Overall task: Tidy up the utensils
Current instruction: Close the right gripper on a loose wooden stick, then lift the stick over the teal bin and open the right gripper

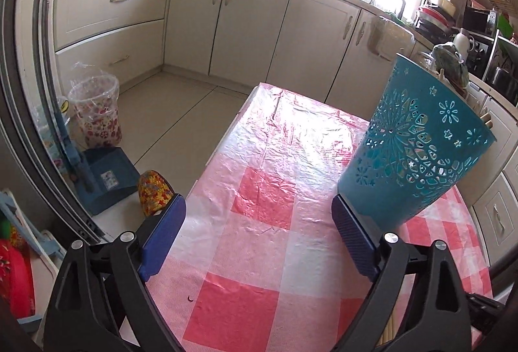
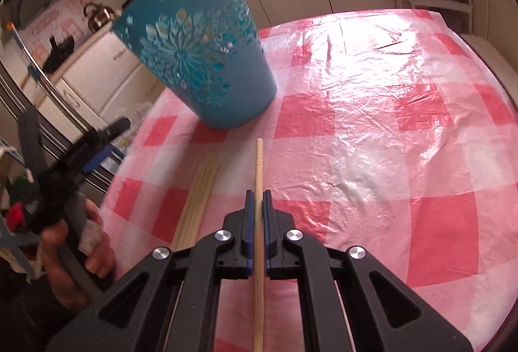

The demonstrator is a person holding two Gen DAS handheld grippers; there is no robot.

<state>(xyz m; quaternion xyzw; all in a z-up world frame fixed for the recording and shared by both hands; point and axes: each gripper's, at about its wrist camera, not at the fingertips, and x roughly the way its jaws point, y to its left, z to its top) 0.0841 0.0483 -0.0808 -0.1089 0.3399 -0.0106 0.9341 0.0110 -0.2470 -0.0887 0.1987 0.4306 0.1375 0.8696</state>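
Chopstick [image 2: 259, 170] lengthwise between right gripper [image 2: 258, 196] jaws, tip toward holder [image 2: 207, 60]

Behind the right gripper [image 2: 255, 200], the chopstick [image 2: 258, 170] is cut off by the bottom edge. To its left, the left gripper [image 2: 97, 138] is blurred, and the bundled sticks [image 2: 197, 200] are partly hidden.

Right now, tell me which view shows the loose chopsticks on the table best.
The right wrist view. There the loose chopsticks lie side by side on the checked tablecloth, left of the single chopstick clamped in the right gripper. The left wrist view shows only a sliver of them at the bottom edge, behind its gripper's frame.
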